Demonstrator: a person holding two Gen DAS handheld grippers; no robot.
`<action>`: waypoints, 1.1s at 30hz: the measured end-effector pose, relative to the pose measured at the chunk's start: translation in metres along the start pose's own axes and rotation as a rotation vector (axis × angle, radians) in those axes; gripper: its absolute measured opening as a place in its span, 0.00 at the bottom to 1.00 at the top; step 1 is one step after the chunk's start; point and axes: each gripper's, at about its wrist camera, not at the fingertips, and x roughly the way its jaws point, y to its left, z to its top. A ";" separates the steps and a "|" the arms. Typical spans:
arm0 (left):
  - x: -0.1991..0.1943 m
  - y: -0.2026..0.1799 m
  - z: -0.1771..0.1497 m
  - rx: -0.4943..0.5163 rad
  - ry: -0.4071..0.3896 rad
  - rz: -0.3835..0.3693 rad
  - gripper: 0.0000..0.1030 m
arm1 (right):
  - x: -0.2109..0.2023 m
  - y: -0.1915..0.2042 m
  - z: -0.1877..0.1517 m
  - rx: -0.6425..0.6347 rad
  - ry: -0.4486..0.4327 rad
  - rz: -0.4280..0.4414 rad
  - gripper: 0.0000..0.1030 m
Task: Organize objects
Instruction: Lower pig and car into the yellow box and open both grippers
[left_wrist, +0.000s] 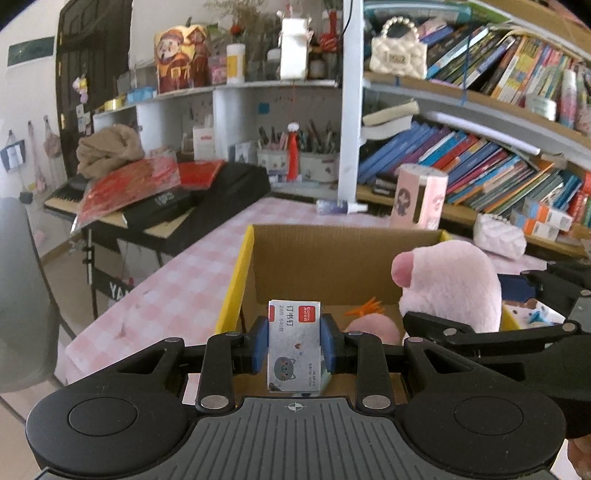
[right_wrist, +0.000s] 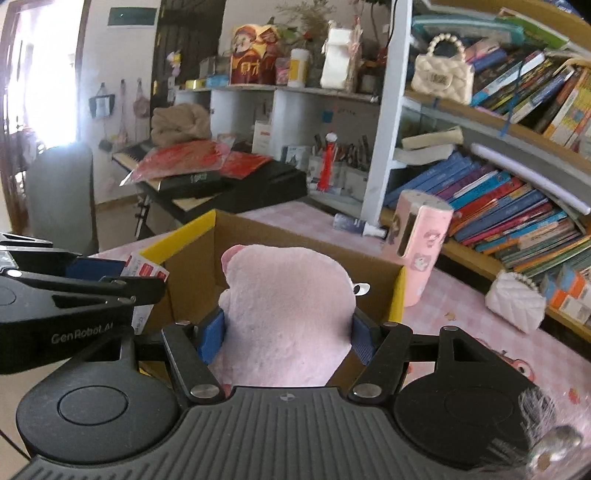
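My left gripper (left_wrist: 293, 341) is shut on a small staple box (left_wrist: 294, 343) with a cat print, held upright over the near edge of an open cardboard box (left_wrist: 314, 254) with yellow rims. My right gripper (right_wrist: 286, 332) is shut on a pink plush toy (right_wrist: 288, 314), held over the same cardboard box (right_wrist: 192, 258). In the left wrist view the plush toy (left_wrist: 450, 280) hangs at the box's right side, with orange feet (left_wrist: 365, 306) showing low inside. In the right wrist view the left gripper (right_wrist: 122, 288) holds the staple box (right_wrist: 146, 271) at the box's left rim.
The box stands on a pink checked tablecloth (left_wrist: 192, 280). A pink cylinder container (left_wrist: 419, 197), a small bottle (left_wrist: 340, 206) and a white quilted purse (right_wrist: 515, 301) lie behind and right. Bookshelves (right_wrist: 517, 206) line the right. A keyboard (left_wrist: 166, 203) with red packets stands left.
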 end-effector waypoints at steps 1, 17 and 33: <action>0.003 0.000 -0.001 0.000 0.011 0.007 0.27 | 0.004 -0.001 -0.001 0.001 0.013 0.009 0.64; 0.035 -0.007 -0.007 -0.030 0.127 0.003 0.27 | 0.041 -0.011 -0.015 -0.031 0.181 0.139 0.68; 0.022 -0.010 -0.005 -0.022 0.081 0.006 0.38 | 0.045 -0.019 -0.016 -0.055 0.130 0.148 0.81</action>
